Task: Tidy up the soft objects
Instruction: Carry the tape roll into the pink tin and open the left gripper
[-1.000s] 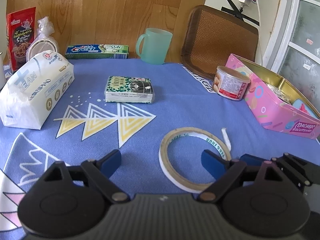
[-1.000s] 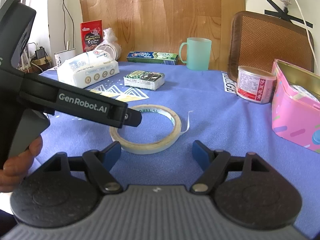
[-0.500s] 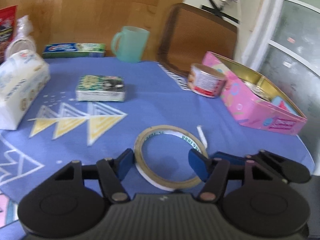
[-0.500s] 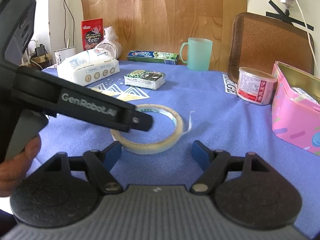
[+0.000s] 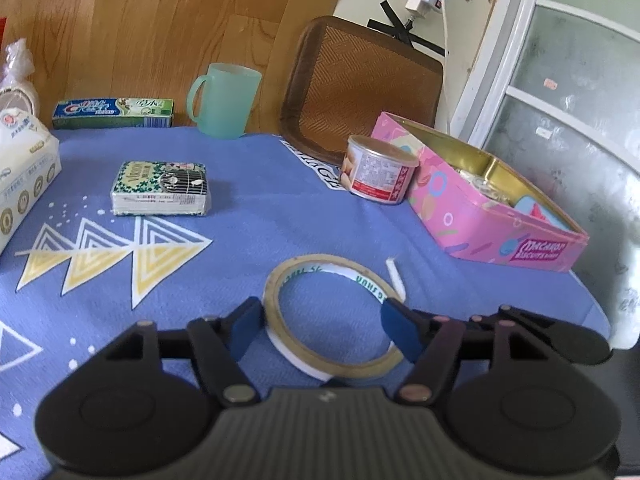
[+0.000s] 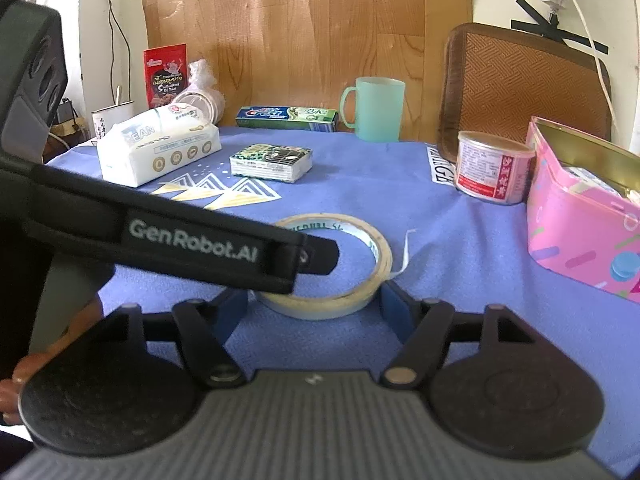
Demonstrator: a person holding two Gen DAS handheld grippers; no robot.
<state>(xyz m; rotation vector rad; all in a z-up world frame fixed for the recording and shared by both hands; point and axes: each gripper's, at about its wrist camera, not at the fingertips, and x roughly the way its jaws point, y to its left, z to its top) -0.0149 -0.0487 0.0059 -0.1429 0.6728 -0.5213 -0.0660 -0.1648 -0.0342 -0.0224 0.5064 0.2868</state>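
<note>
We hold the left gripper point(image 5: 324, 326) low over the blue tablecloth point(image 5: 256, 216), its jaws opening with the tape roll point(image 5: 334, 316) lying flat between them; the blue pads stand just beside the ring's outer sides, and we cannot tell whether they touch it. The right gripper point(image 6: 314, 310) has its jaws closing but spread wide, and nothing is gripped; the roll sits just ahead of its tips. The tape lies near the tabletop's front edge. Farther back rest a small tissue pack point(image 5: 160, 188) and a large tissue bag point(image 6: 158, 146) towards the left edge, while a pink tin point(image 5: 492, 216) stands open at the right edge.
</note>
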